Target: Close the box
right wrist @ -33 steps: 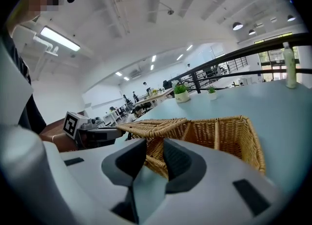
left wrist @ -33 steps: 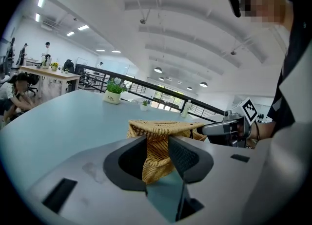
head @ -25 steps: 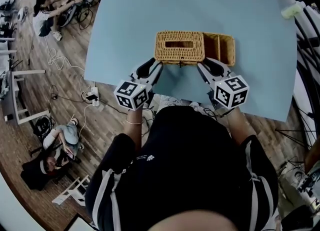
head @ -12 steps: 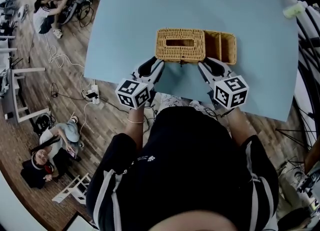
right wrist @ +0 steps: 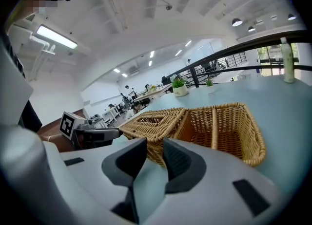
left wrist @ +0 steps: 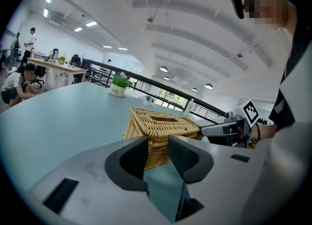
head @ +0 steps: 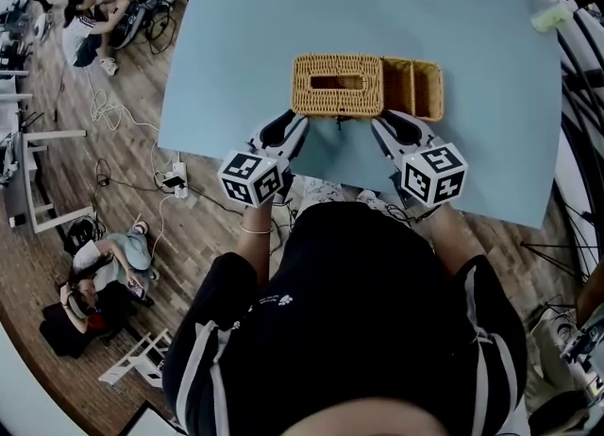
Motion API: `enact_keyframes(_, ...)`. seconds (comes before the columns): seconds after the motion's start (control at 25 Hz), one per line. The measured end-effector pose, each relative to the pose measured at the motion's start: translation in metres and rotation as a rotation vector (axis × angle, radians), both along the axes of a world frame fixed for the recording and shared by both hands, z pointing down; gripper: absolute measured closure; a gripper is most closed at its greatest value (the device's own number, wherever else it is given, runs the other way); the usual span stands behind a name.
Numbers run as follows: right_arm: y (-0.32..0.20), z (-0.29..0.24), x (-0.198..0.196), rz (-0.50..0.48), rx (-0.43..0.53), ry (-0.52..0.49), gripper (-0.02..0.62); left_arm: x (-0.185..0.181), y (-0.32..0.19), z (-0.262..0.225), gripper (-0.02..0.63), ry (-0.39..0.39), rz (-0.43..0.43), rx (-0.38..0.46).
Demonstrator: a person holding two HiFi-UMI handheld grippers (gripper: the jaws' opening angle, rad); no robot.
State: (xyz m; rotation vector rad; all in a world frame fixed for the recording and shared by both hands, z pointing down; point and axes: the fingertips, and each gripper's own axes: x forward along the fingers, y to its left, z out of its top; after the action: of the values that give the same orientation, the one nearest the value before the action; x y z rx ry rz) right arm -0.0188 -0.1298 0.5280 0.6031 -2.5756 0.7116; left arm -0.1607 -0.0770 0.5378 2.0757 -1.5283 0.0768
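A person in a black short-sleeved shirt [head: 349, 321] stands at the near edge of a pale blue rectangular table [head: 236, 38], which sits on a brown plank floor [head: 113, 264] strewn with cables. The left gripper [head: 291, 125] and the right gripper [head: 385, 125], each carrying a white cube with black square markers, hover over the near strip of the table and angle inward toward each other. In its own view the left gripper [left wrist: 158, 143] has its dark jaws apart with nothing pinched between the pads; only the tabletop and the basket corner beyond show in the gap. The right gripper [right wrist: 155, 146] also stands with its jaws apart and empty.

Just past both sets of tips lies the rectangular tan wicker box [head: 413, 90]. Its long axis runs left to right in the head view, parallel to the near table edge. The woven wicker lid with a narrow slot [head: 337, 86] covers the left part, its slot lying along the same axis. The right end is uncovered and shows a wicker divider.

Farther back stand a small green plant in a white pot [left wrist: 116, 89], whose dark print is too small to read, and a pale plastic bottle [right wrist: 288, 61]. Behind them runs a black railing [left wrist: 146, 85]. Beyond that is an open white office with desks [left wrist: 53, 68], seated people and ceiling lights.
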Motion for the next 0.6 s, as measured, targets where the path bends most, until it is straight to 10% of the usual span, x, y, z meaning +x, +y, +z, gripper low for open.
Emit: enact_keyframes(0.6,-0.002,-0.023,0.011,0.050,0.040,-0.082,0.548,0.002,0.013,-0.008,0.488,-0.034,-0.035,0.013)
